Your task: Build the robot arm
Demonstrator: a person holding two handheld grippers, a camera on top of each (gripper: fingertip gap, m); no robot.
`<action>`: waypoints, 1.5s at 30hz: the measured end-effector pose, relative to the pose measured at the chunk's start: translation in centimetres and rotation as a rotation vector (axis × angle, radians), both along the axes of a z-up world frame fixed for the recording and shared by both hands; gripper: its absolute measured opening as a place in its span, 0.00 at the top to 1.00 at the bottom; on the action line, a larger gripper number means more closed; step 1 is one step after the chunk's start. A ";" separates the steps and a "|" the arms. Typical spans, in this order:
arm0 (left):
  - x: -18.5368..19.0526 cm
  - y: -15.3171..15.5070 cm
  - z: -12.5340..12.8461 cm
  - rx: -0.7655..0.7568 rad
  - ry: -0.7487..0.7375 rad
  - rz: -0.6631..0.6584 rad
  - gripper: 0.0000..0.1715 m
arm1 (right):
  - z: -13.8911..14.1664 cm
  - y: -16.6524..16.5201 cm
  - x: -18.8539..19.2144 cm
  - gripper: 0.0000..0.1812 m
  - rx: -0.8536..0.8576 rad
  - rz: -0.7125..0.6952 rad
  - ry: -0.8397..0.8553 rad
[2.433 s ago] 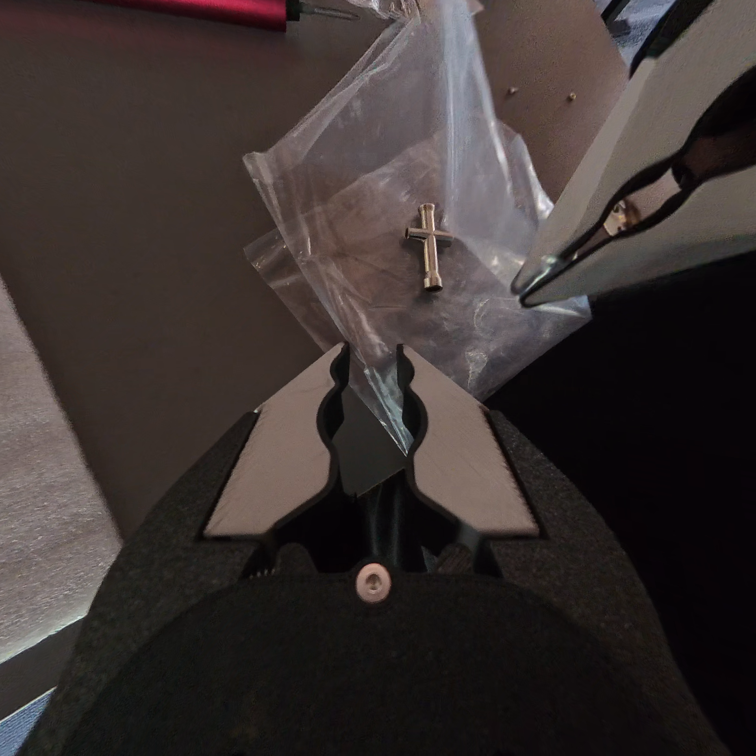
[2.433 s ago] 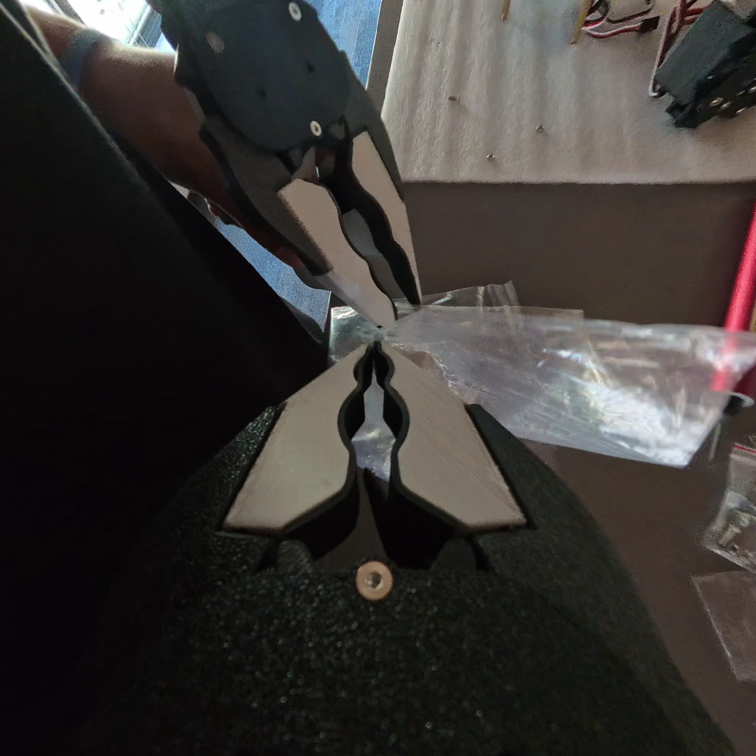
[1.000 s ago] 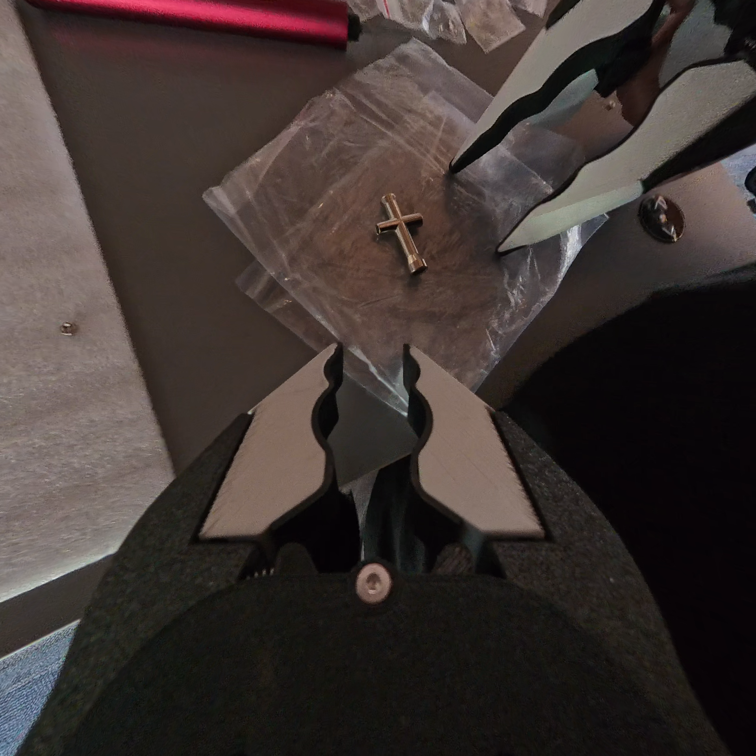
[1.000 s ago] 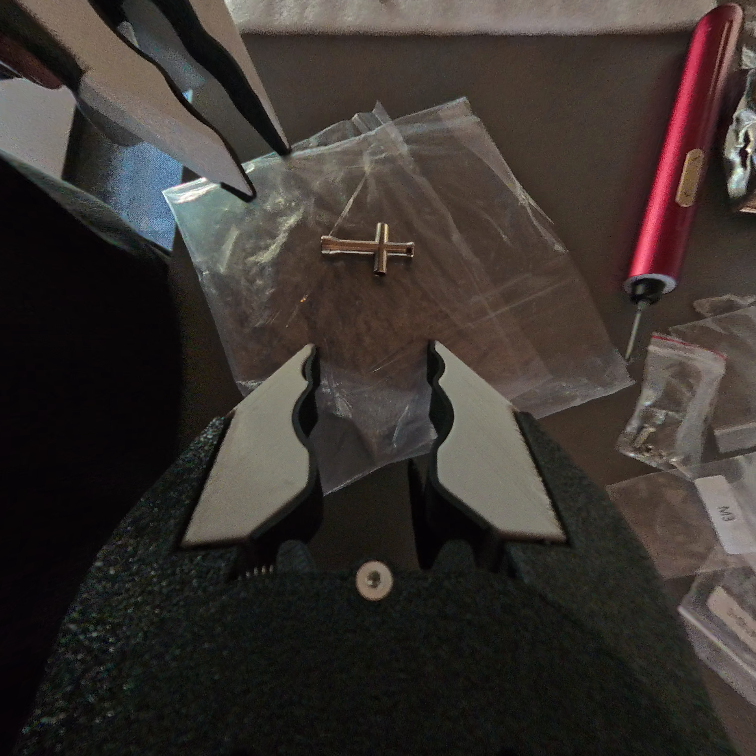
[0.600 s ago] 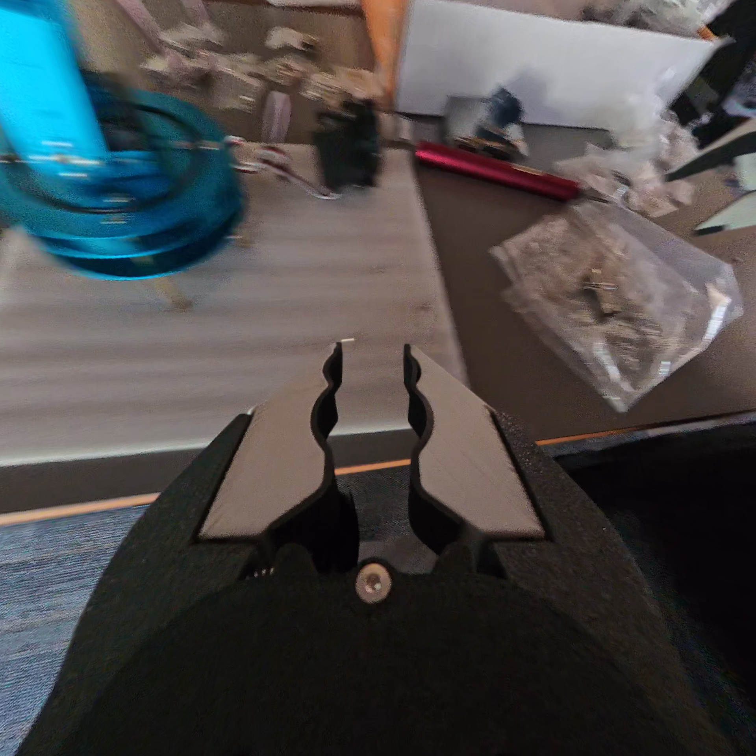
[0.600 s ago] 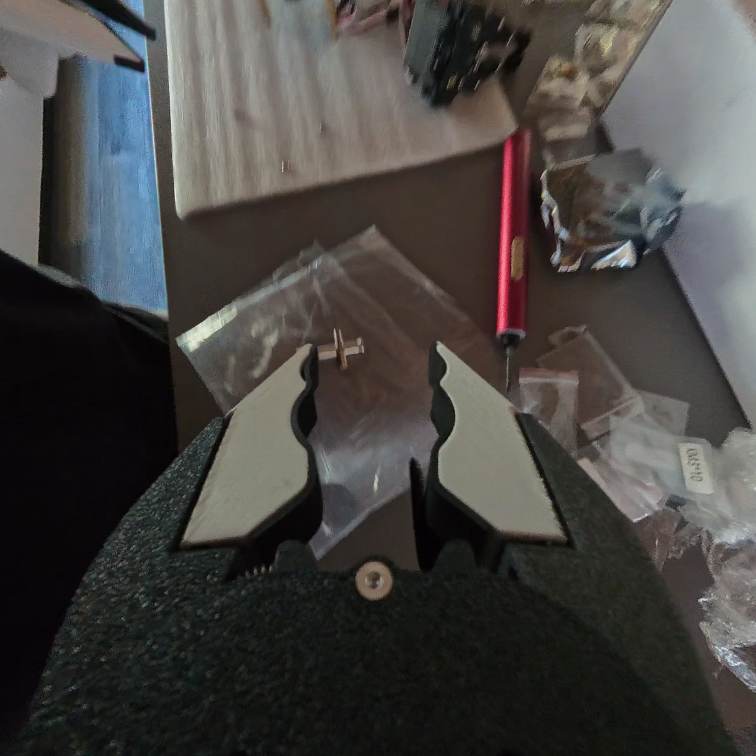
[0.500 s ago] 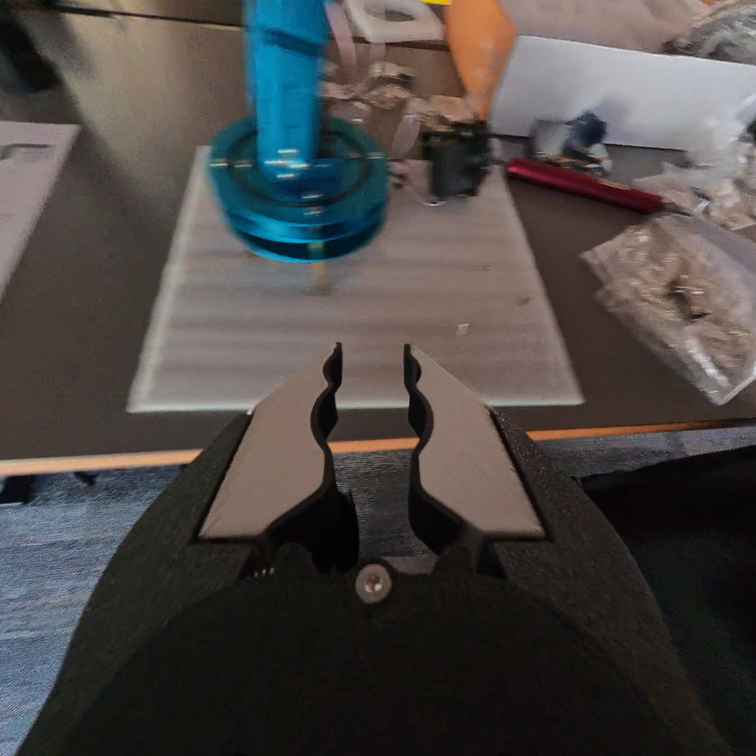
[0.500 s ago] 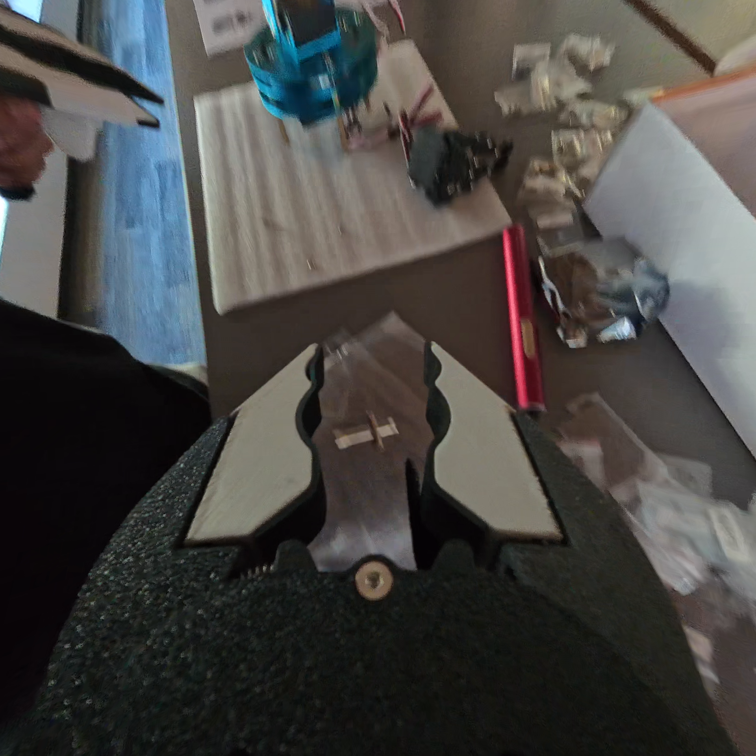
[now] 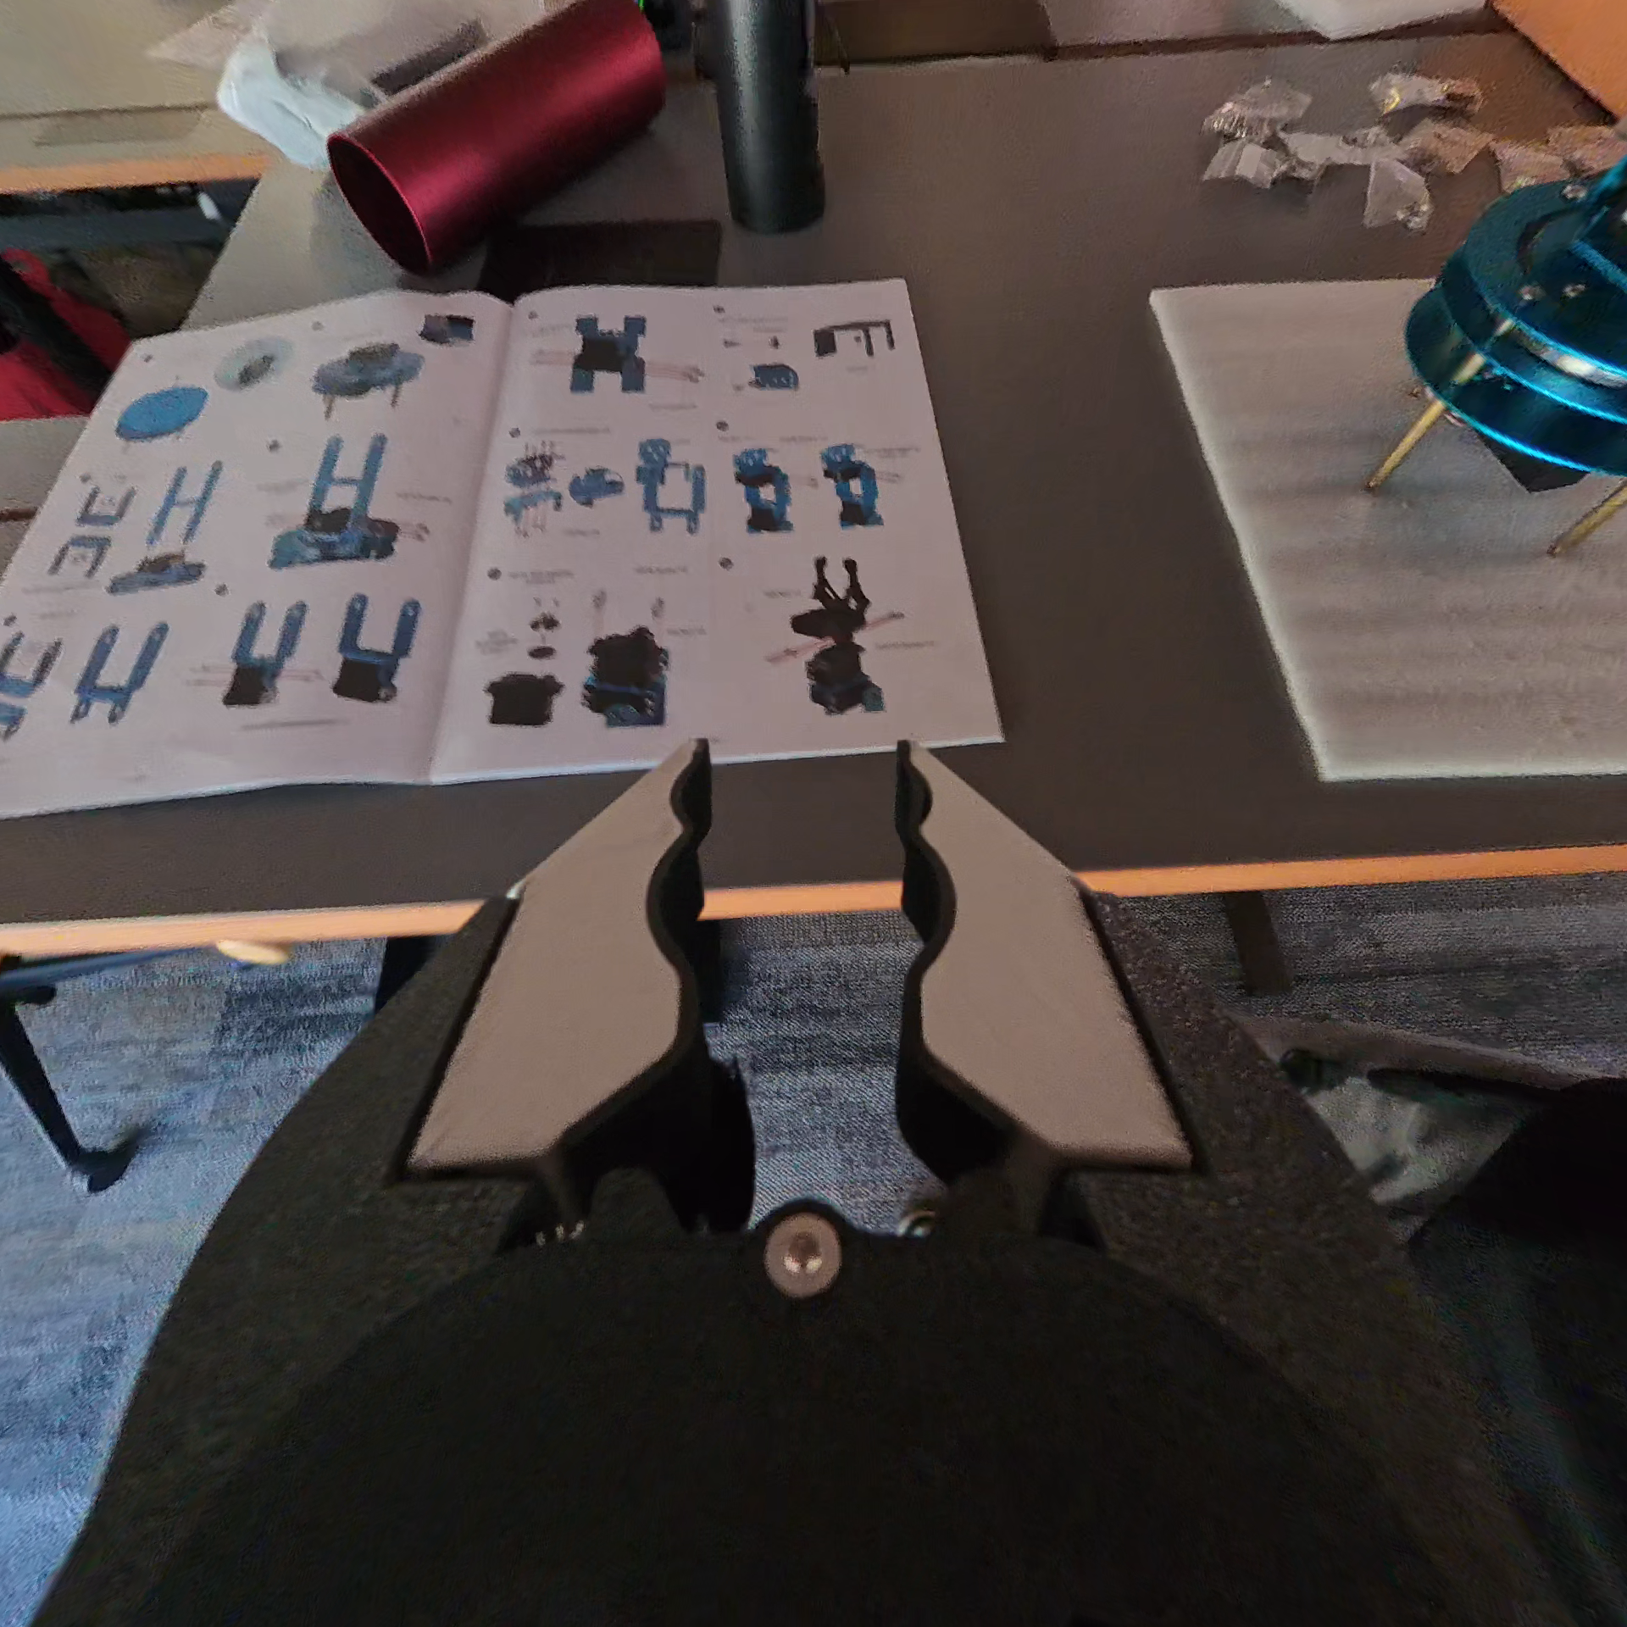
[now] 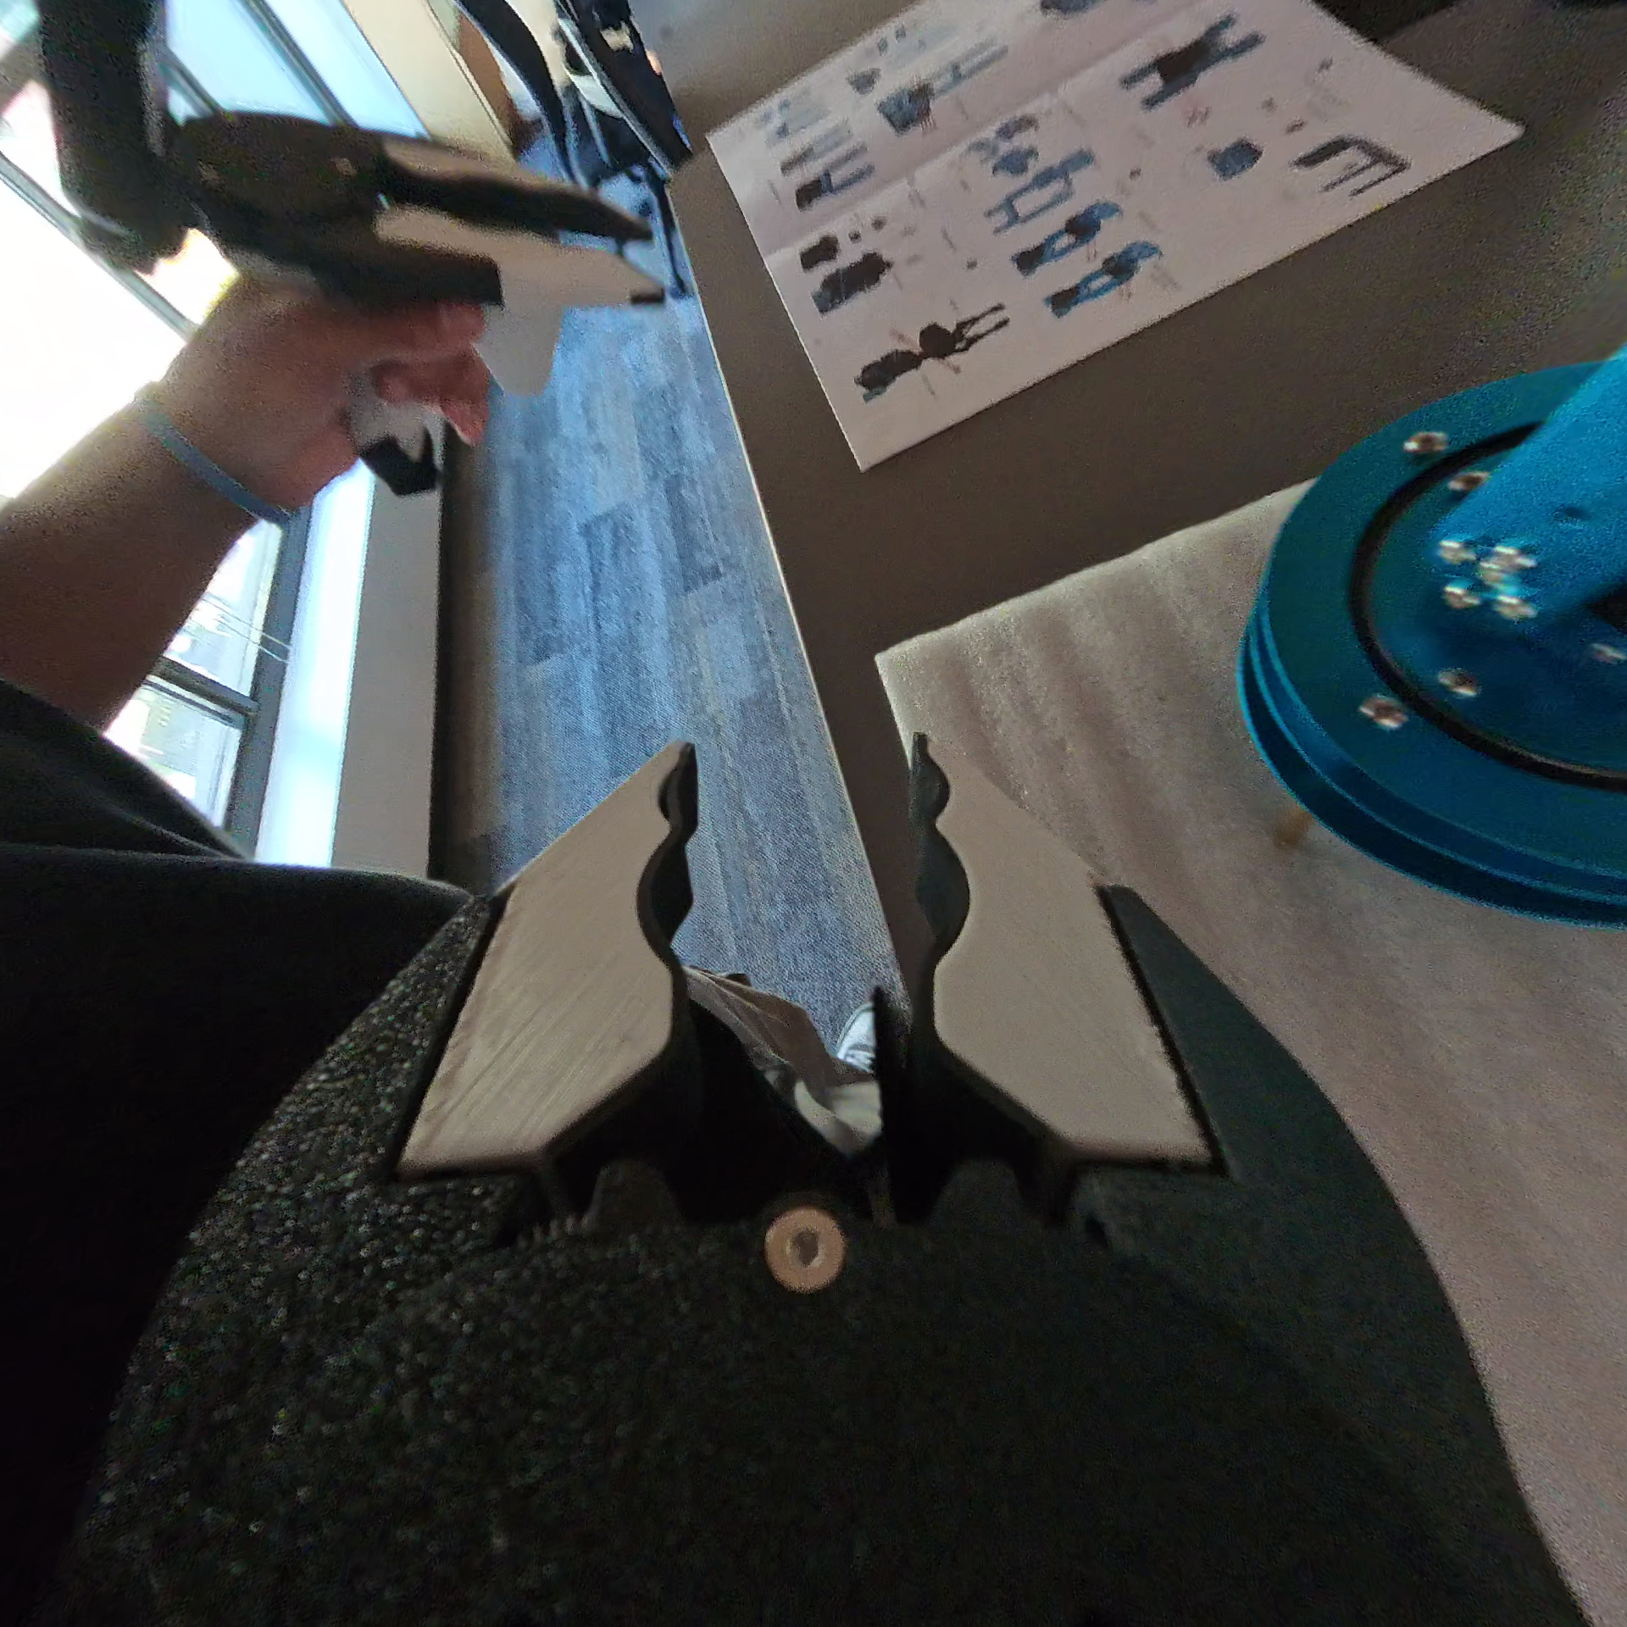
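My left gripper (image 9: 801, 761) is open and empty, held off the near edge of the dark table (image 9: 1100, 546). It points at an open instruction booklet (image 9: 493, 546) lying flat. My right gripper (image 10: 797, 761) is open and empty, over the table's edge beside a white foam mat (image 10: 1144, 792). A blue round metal assembly (image 10: 1444, 669) on brass legs stands on that mat; it also shows in the left wrist view (image 9: 1532, 352). The left gripper also shows in the right wrist view (image 10: 563, 255), held by a hand (image 10: 290, 414). The plastic bag is out of view.
A dark red tube (image 9: 493, 132) lies at the back of the table beside a black cylinder (image 9: 766, 114). Small clear bags (image 9: 1356, 150) lie at the back right. Grey carpet floor (image 9: 264, 1056) lies below the table's orange edge (image 9: 1321, 876). From the left gripper's tips to the black cylinder (image 9: 766, 114) is close to 40 centimetres.
Both grippers let go of the clear bag with the small cross-shaped metal tool, opened, and drew back off the table's edge. Both views swung left to the booklet and blue assembly.
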State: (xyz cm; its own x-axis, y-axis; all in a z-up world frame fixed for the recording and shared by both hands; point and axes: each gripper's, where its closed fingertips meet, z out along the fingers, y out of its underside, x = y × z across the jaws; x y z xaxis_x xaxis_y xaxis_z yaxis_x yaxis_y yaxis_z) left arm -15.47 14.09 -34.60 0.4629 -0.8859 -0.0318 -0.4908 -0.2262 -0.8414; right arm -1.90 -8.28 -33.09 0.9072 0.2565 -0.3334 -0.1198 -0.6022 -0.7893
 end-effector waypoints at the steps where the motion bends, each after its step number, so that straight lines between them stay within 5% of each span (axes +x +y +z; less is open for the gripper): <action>1: 0.0 1.0 0.0 0.008 0.000 -0.017 0.76 | -0.6 0.9 -0.6 0.74 -0.018 -0.006 -0.017; 5: -0.4 5.2 -2.4 0.061 0.158 -0.053 0.73 | -1.4 5.0 -2.7 0.74 -0.021 -0.013 0.011; 11: 1.9 8.9 -4.0 0.077 0.208 -0.138 0.78 | -3.4 12.1 -4.1 0.74 -0.013 0.028 0.006; 17: 4.6 11.5 -5.8 -0.060 0.246 -0.218 0.78 | -4.7 17.7 -2.3 0.74 -0.051 -0.039 0.008; 27: 5.7 13.3 -6.1 -0.161 0.241 -0.365 0.77 | -5.7 22.5 -0.2 0.74 -0.084 -0.229 -0.067; 37: 1.9 17.8 -4.5 -0.197 0.200 -0.433 0.77 | -6.8 26.2 1.8 0.82 -0.138 -0.592 -0.004; 45: -1.8 23.2 -3.5 -0.179 0.189 -0.370 0.77 | -6.4 28.9 6.2 0.82 -0.136 -0.694 -0.172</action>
State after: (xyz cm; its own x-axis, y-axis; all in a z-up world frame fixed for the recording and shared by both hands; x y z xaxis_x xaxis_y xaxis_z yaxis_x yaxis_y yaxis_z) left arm -17.27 37.25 -38.07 0.1153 -0.9898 0.0836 -0.7070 -0.1409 -0.6931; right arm 4.34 20.66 -39.52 0.8885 -0.4303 -0.1594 -0.3906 -0.5268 -0.7550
